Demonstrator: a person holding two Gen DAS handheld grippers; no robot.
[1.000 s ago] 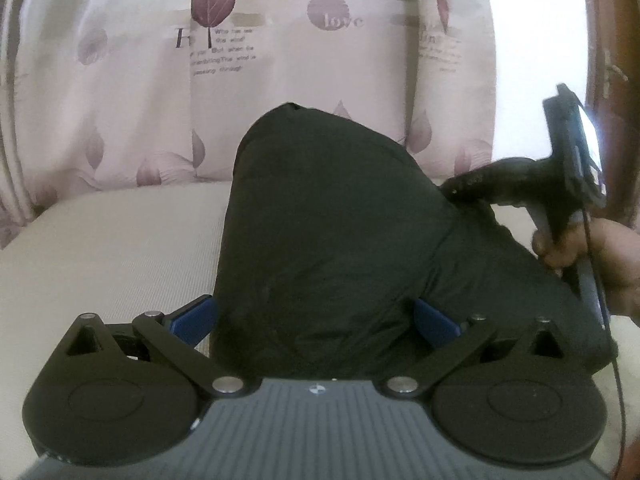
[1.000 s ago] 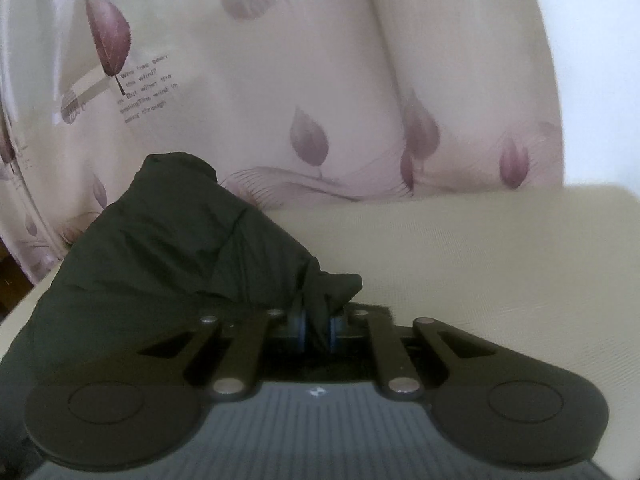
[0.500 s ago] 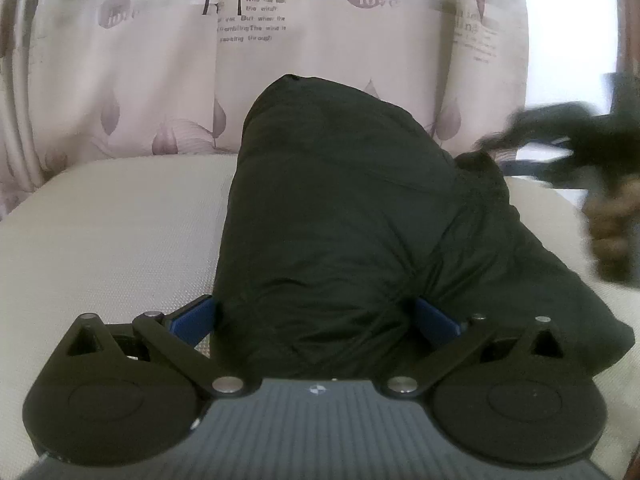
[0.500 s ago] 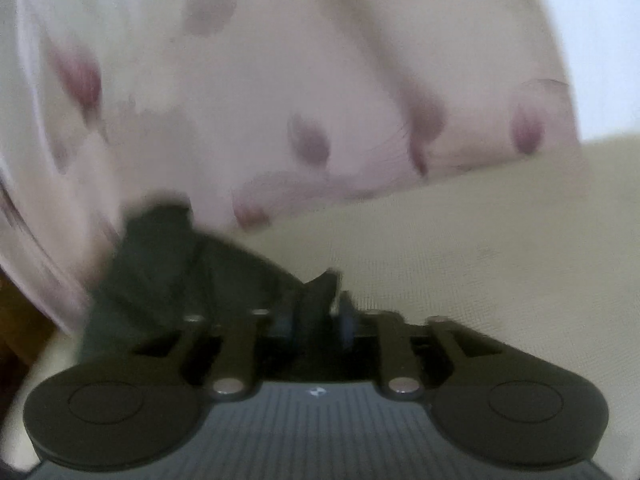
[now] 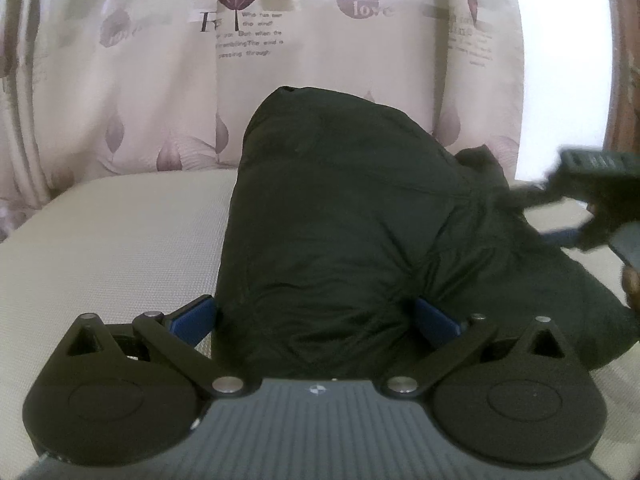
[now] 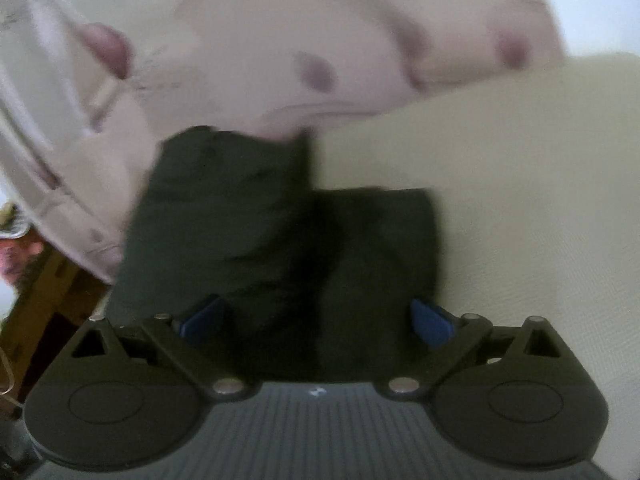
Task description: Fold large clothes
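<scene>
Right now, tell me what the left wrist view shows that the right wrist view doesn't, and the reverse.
Only the left wrist view shows the right gripper from outside, reaching the garment's far side, and sharp printed words on the curtain. Only the right wrist view, which is blurred, shows brown wooden furniture at its left edge. Both show the dark garment on the beige cushion, with blue pads spread wide on either side of the cloth.

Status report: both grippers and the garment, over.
Left gripper open, straddling the dark garment. Right gripper open, garment between its fingers, view blurred. Garment bunched on the beige cushion. Nothing in the way.
</scene>
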